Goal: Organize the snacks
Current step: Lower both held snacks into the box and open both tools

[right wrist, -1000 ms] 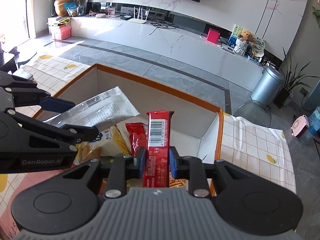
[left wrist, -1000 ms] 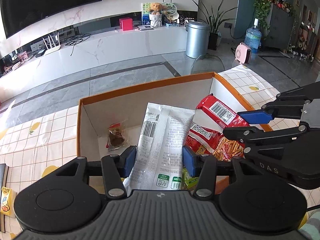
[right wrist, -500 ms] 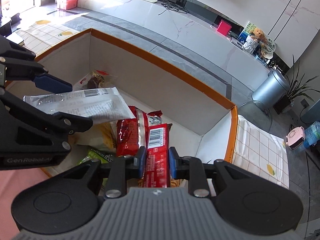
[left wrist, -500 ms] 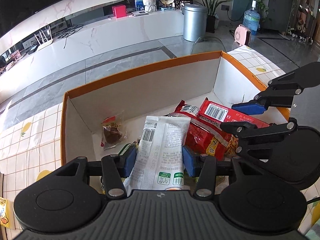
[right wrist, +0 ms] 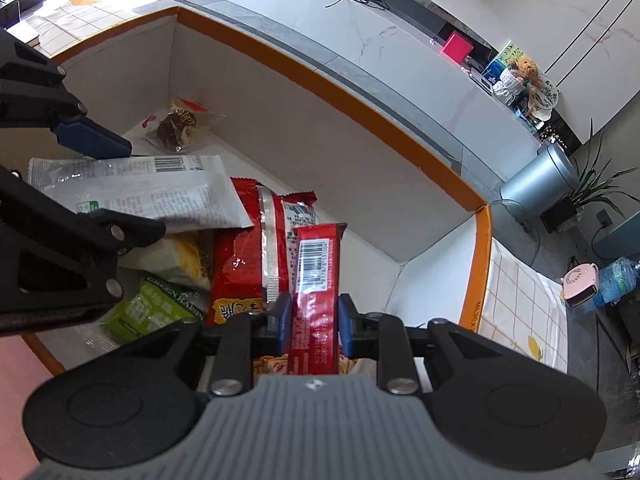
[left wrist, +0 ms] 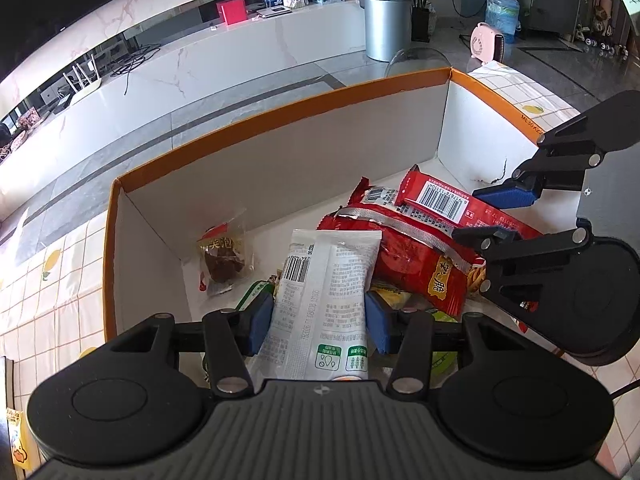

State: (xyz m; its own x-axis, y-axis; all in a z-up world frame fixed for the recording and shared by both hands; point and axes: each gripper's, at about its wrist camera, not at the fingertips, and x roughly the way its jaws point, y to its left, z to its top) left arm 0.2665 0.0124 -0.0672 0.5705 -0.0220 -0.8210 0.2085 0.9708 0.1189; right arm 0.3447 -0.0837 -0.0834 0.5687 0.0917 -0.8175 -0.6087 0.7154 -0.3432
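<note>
My left gripper (left wrist: 318, 322) is shut on a white snack packet (left wrist: 324, 292) and holds it low inside the orange-rimmed white box (left wrist: 280, 128). My right gripper (right wrist: 311, 320) is shut on a slim red snack bar (right wrist: 316, 292) over the box's right part (right wrist: 476, 264). The white packet (right wrist: 152, 196) and left gripper (right wrist: 108, 184) show at the left of the right wrist view. The right gripper (left wrist: 500, 216) and red bar (left wrist: 444, 200) show at the right of the left wrist view. A big red chip bag (left wrist: 404, 256) lies under both.
In the box lie a clear-wrapped brown snack (left wrist: 222, 258), a green raisin pack (right wrist: 154, 310) and a yellow packet (right wrist: 180, 258). The box stands on a checked lemon-print tablecloth (left wrist: 52, 280). A small yellow pack (left wrist: 18, 440) lies at the table's left edge.
Both grippers have moved down and forward into the box with their snacks still held. The packets now sit close over the snacks in the box.
</note>
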